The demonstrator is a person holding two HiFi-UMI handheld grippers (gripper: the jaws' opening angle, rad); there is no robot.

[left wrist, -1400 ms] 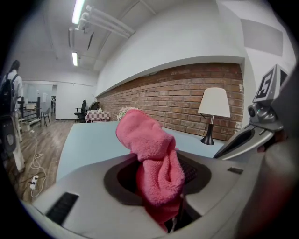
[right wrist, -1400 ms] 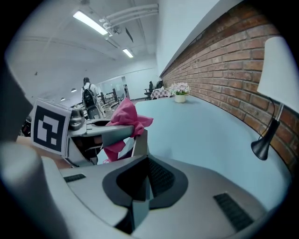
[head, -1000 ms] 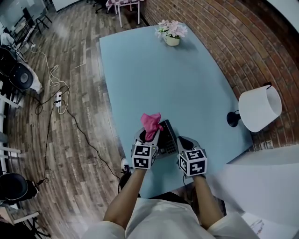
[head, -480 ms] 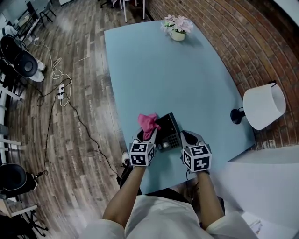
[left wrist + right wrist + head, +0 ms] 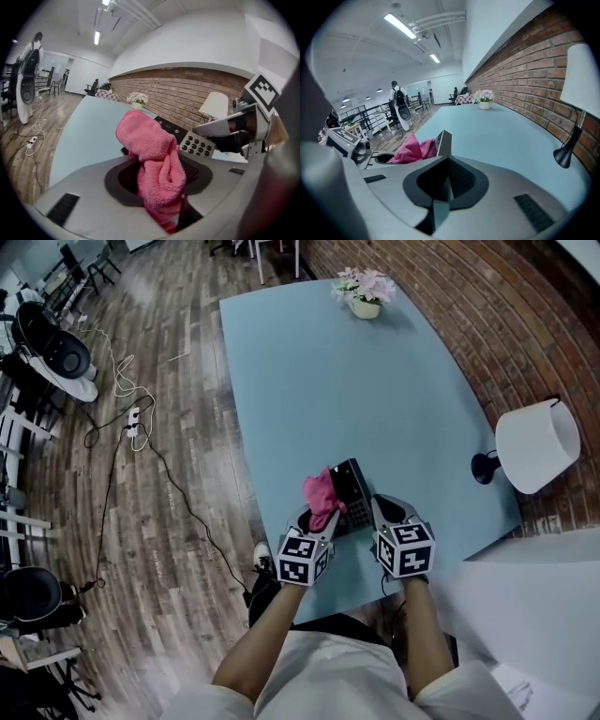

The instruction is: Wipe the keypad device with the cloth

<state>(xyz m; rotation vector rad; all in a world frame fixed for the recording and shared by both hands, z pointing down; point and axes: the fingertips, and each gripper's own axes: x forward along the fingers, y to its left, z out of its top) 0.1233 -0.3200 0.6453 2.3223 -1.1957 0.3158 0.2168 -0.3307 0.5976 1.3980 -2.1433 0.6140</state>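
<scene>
Both bare forearms reach forward side by side. The left gripper pinches a pink terry cloth. The right gripper clamps the edge of the dark keypad device.

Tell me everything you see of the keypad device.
The keypad device is a dark flat slab with a pale panel of round dark buttons. It is by the near edge of the table, the right gripper shut on its right side, the pink cloth in the left gripper over its left part.
</scene>
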